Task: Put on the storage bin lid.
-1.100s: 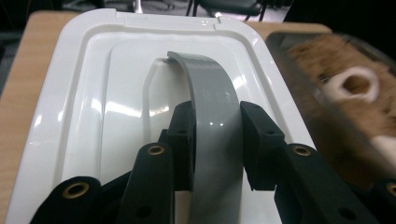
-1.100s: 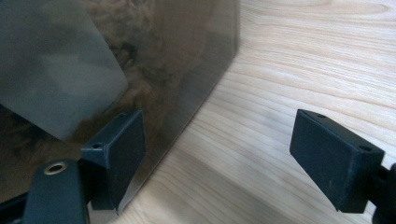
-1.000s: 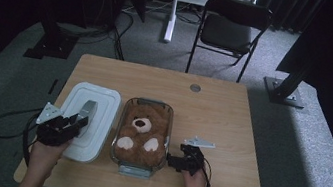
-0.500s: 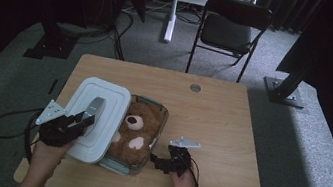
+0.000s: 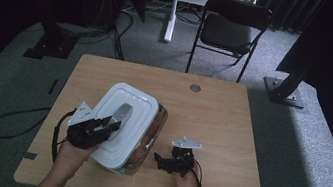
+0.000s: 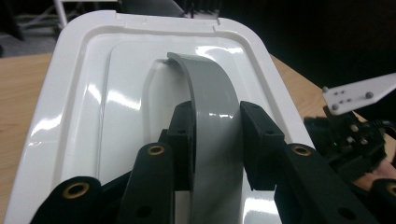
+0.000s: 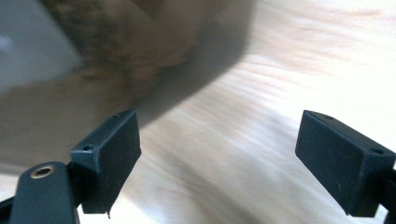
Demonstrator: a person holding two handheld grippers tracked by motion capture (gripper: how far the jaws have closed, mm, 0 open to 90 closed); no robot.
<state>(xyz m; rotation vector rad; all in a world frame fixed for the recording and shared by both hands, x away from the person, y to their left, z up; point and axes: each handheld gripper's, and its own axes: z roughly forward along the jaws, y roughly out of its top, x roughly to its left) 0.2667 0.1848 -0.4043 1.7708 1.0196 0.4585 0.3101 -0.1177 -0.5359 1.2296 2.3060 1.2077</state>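
Observation:
A white lid point(image 5: 125, 122) with a grey handle point(image 5: 121, 114) hangs tilted over a clear box point(image 5: 154, 131) that holds a brown teddy bear point(image 5: 150, 132). My left gripper point(image 5: 111, 124) is shut on the grey handle point(image 6: 214, 121), its jaws pressed on both sides of it, with the white lid point(image 6: 93, 107) spread beneath. My right gripper point(image 5: 160, 161) is open just right of the box's near corner, low over the table. In the right gripper view the blurred box with the brown bear point(image 7: 135, 51) lies beyond the two wide-apart jaws of that gripper point(image 7: 219, 163).
The wooden table point(image 5: 221, 117) has bare room to the right and at the back, with a small round cap point(image 5: 195, 87) near its far edge. A black chair point(image 5: 230, 28) stands behind the table. A cable point(image 5: 14, 117) trails off the left side.
The left gripper has carried the lid rightwards, from beside the box to over it, hiding most of the bear. The right gripper has shifted left toward the box's near corner.

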